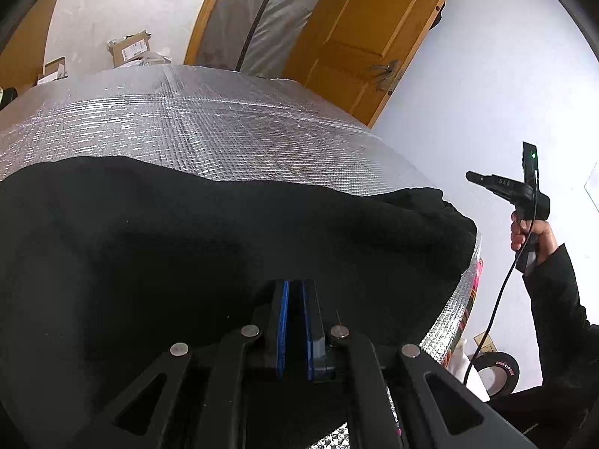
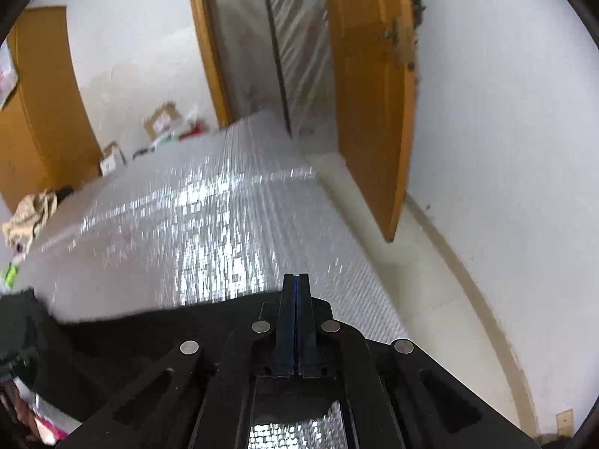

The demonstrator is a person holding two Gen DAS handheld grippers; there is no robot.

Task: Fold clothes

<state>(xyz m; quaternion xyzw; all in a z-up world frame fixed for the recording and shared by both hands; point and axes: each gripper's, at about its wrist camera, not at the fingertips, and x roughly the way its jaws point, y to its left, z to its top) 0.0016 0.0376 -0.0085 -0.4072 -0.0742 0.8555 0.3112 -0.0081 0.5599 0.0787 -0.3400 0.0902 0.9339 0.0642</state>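
Here's the black knitted garment (image 1: pixel 194 247), spread in a broad dark heap across the near part of the silver quilted foil cover (image 1: pixel 209 127) that wraps the table-like surface. Its bunched right end (image 1: pixel 441 220) sits right at the cover's right edge, almost spilling over the near right corner. The far half of the foil lies bare and shining.

The left gripper (image 1: pixel 295 292) is down low over the near edge, its blue-padded jaws drawn narrow with dark cloth between them, clamped on the garment, though black on black makes the exact fold hard to read.

Off to the right, clear of the surface, a hand in a dark sleeve (image 1: pixel 531 235) grips the handle of the right gripper (image 1: pixel 472 176), which hangs in the air beyond the right edge, apart from the garment. From its own camera the right gripper (image 2: pixel 295 280) has its two fingers pressed flat together, nothing between them, and the picture is smeared with motion. Below it the garment's black edge (image 2: pixel 131 333) lies along the near side of the foil.

Behind stands an open orange wooden door (image 2: pixel 370 112), with cardboard boxes (image 1: pixel 129 48) past the far edge.
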